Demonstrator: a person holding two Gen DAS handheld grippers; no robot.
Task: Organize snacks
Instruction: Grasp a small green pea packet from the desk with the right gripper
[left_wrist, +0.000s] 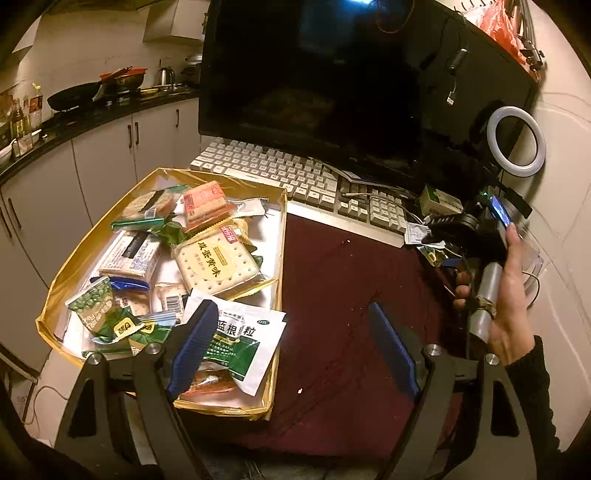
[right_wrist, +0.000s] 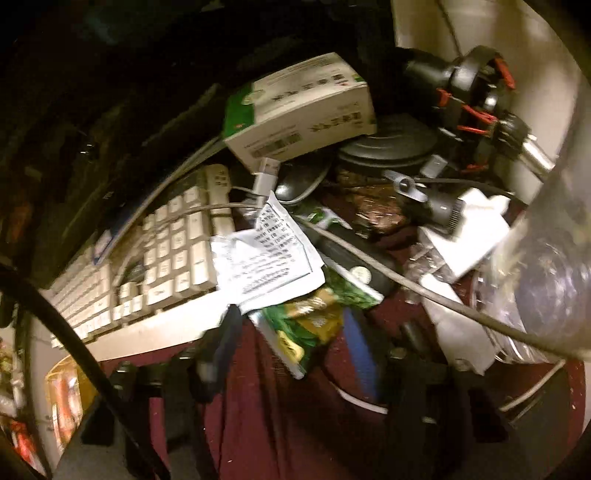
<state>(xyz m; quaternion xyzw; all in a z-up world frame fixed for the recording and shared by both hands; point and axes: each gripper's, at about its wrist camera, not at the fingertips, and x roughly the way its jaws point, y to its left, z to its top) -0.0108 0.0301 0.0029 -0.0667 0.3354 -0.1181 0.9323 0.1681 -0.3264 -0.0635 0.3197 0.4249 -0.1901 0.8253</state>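
A gold-rimmed box (left_wrist: 282, 229) on the left holds several snack packets: a square cracker pack (left_wrist: 216, 264), green pea bags (left_wrist: 94, 302) and a white and green sachet (left_wrist: 243, 336). My left gripper (left_wrist: 293, 345) hovers open at the box's near right corner. Its left finger is over the sachet and its right finger over the maroon cloth (left_wrist: 340, 280). In the blurred right wrist view a green snack packet (right_wrist: 303, 328) lies on the cloth between the blue pads (right_wrist: 360, 354) of my right gripper (right_wrist: 291, 343). The left pad stands just clear of it.
A keyboard (left_wrist: 295, 177) and a dark monitor (left_wrist: 351, 74) stand behind the cloth. A ring light (left_wrist: 515, 138), a green and white carton (right_wrist: 299, 107), a paper leaflet (right_wrist: 266, 254), a grey cable (right_wrist: 406, 284) and other clutter crowd the right. A person's hand (left_wrist: 509, 295) holds the right tool.
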